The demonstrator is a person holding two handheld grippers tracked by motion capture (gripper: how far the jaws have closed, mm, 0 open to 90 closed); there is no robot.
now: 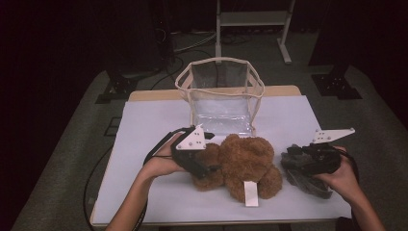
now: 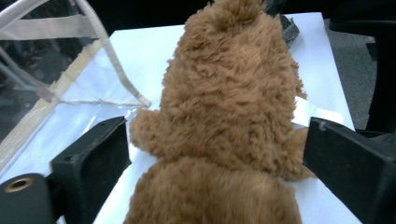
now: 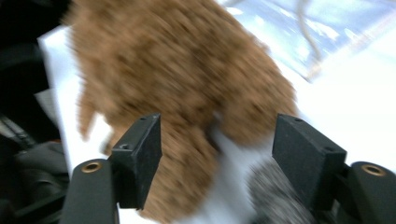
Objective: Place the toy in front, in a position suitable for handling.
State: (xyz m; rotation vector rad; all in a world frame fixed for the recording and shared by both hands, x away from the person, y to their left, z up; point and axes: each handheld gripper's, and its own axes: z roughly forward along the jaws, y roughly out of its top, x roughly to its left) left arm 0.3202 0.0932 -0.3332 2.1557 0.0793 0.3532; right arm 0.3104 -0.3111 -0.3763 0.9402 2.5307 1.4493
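Both forearms reach in from the near edge of the desk [image 1: 149, 120]. The left claw [image 1: 204, 166] angles toward the teddy bear [image 1: 243, 163], which lies in front of the clear bag [image 1: 221, 91], its long axis across the desk. Its jaws are spread wide around the bear's body. The right claw [image 3: 217, 154] is also apart, holding nothing, above a grey cloth [image 1: 300, 171] beside the bear.
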